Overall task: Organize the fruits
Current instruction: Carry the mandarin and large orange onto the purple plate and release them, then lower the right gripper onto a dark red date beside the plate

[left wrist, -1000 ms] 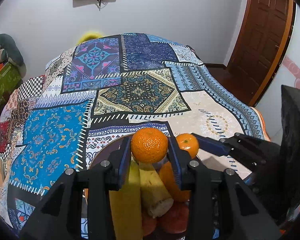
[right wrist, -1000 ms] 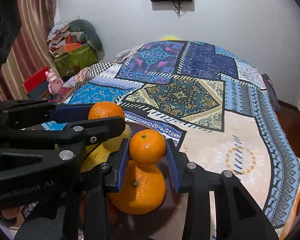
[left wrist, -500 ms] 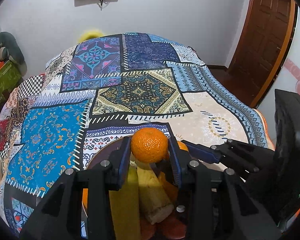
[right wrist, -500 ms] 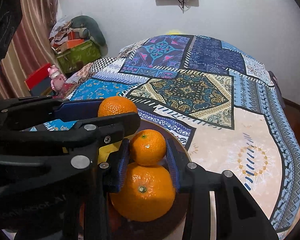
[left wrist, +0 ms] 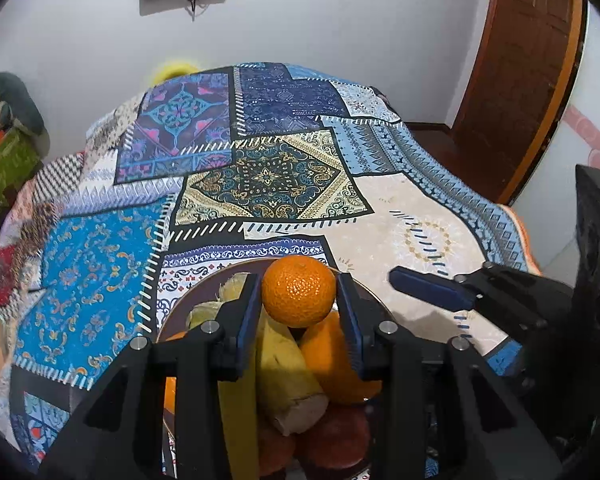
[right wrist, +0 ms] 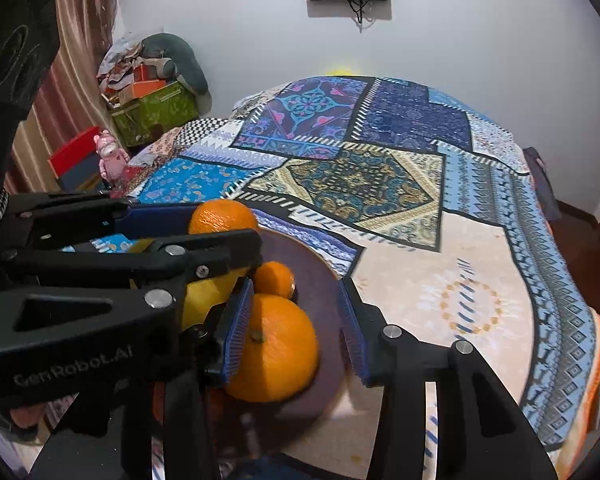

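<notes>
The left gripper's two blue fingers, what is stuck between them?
A small orange sits squeezed between the left gripper's blue pads, above the bananas in the brown bowl. The left wrist view shows it best.

right gripper [right wrist: 296, 328]: its jaws were closed on the small orange [right wrist: 274, 280] one second ago. Now they are wide apart and hold nothing.
small orange: it was between the right jaws before. Now it lies free in the brown bowl [right wrist: 320, 276], just above the big orange [right wrist: 274, 350], left of the middle of the right wrist view.
left wrist view: the small orange showed to the right of the held orange [left wrist: 299, 291] one second ago. Now it is hidden there.
</notes>
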Available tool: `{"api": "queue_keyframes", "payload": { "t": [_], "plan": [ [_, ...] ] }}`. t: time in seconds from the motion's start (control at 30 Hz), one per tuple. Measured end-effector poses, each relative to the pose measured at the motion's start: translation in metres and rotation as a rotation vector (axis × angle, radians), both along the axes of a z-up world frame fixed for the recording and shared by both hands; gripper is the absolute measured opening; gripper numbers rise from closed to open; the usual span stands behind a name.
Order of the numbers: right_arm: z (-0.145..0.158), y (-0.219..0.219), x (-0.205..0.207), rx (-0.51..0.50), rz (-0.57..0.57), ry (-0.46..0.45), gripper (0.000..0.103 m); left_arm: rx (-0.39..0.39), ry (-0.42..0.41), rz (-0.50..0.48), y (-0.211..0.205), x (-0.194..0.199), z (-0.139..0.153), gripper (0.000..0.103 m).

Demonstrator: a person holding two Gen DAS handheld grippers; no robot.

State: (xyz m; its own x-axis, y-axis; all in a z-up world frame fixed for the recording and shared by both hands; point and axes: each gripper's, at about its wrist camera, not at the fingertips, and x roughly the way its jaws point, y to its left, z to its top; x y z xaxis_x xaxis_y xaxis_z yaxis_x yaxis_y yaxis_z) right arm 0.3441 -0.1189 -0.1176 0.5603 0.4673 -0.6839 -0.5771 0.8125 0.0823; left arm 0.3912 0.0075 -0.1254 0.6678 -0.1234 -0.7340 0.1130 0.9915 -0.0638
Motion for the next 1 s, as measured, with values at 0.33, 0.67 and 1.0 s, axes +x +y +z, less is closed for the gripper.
{"api": "queue_keyframes", "payload": {
  "t": [0.33, 0.67, 1.0],
  "plan": [
    [-0.001, -0.020, 0.003, 0.034, -0.030, 0.012, 0.040, -0.001, 0.043, 0.023, -0.007, 0.007, -0.012, 0.038],
    [0.000, -0.018, -0.003, 0.043, -0.019, 0.009, 0.040, -0.007, 0.025, 0.008, -0.006, -0.007, -0.006, 0.038],
    [0.017, -0.028, -0.025, 0.061, -0.025, 0.001, 0.040, -0.030, -0.025, 0.011, 0.007, -0.052, 0.016, 0.038]
  ]
}}
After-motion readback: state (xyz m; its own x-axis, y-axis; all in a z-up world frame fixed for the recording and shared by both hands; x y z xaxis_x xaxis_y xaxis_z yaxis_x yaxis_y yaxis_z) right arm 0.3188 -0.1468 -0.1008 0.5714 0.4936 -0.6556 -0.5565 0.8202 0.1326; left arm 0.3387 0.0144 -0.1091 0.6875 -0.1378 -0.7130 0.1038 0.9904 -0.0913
